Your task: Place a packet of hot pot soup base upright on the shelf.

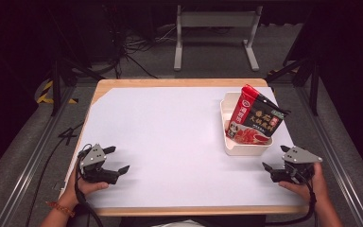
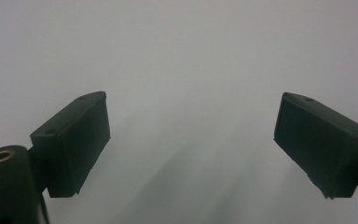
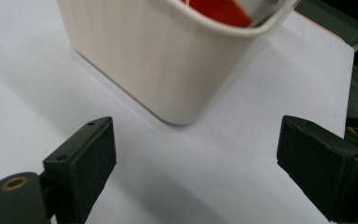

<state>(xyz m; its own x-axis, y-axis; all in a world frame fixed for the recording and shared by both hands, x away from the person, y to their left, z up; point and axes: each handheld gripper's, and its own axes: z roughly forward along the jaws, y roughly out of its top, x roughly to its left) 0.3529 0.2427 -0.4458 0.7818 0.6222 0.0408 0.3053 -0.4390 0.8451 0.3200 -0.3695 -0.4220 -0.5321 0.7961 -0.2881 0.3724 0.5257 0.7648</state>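
The red-and-black packet (image 1: 254,117) bears print too small to read.

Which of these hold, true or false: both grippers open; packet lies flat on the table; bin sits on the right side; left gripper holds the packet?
1. Both the left gripper and the right gripper are open. True.
2. The packet lies flat on the table. False: it stands tilted in the bin.
3. The bin sits on the table's right side. True.
4. The left gripper holds the packet. False: it is empty.
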